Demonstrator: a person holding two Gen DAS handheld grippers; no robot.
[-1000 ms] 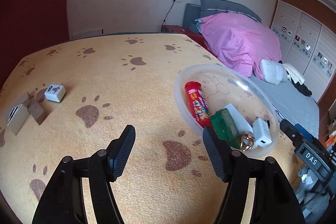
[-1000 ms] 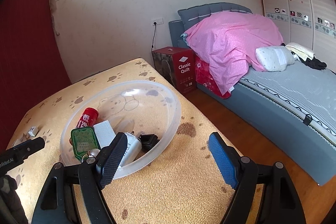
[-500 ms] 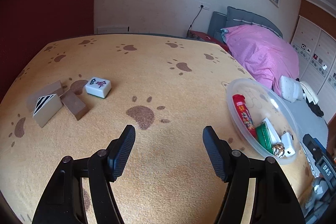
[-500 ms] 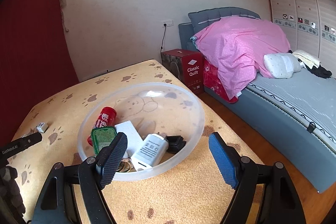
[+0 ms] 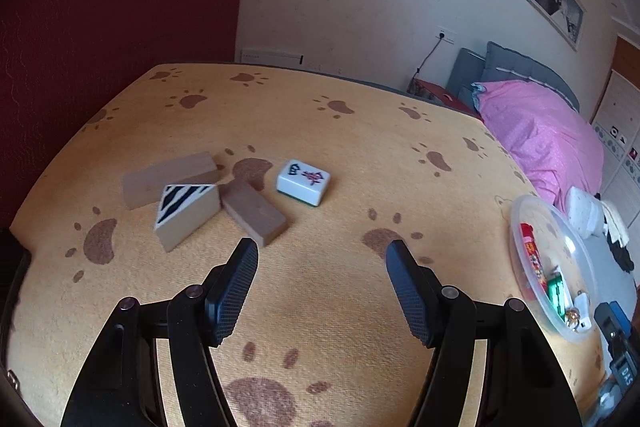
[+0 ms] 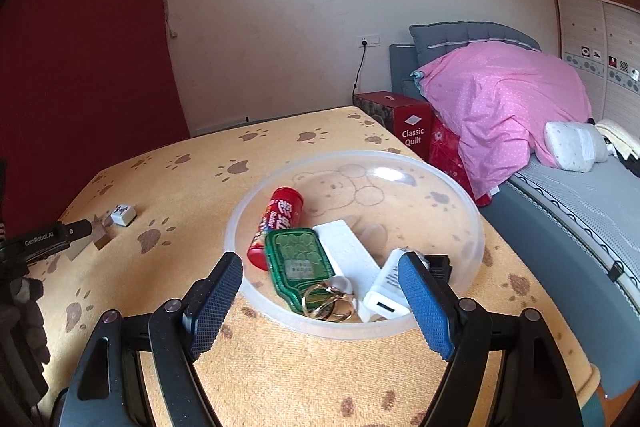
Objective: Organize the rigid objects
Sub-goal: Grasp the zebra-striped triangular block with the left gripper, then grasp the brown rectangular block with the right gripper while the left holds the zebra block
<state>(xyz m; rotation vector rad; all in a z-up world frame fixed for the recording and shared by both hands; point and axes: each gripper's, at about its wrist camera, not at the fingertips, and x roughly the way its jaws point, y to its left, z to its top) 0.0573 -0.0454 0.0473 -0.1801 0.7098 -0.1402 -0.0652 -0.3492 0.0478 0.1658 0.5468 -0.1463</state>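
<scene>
My left fingers [image 5: 322, 259] stand apart with nothing between them, low in the frame over the paw-print tabletop [image 5: 360, 147]. Just above them lie a mahjong tile [image 5: 304, 182], a zebra-striped wooden wedge [image 5: 186, 213] and two plain wooden blocks [image 5: 254, 211]. My right fingers [image 6: 320, 275] are spread wide and empty at the near rim of the clear plastic bowl [image 6: 460, 195], centre frame, which holds a red candy tube [image 6: 276, 223], a green case [image 6: 300, 265], a white charger [image 6: 386, 293] and key rings [image 6: 330, 303].

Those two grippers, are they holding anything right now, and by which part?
Nothing is held. The left gripper hangs open over the cloth, short of the wooden blocks. The right gripper stands open before the clear bowl.
</scene>
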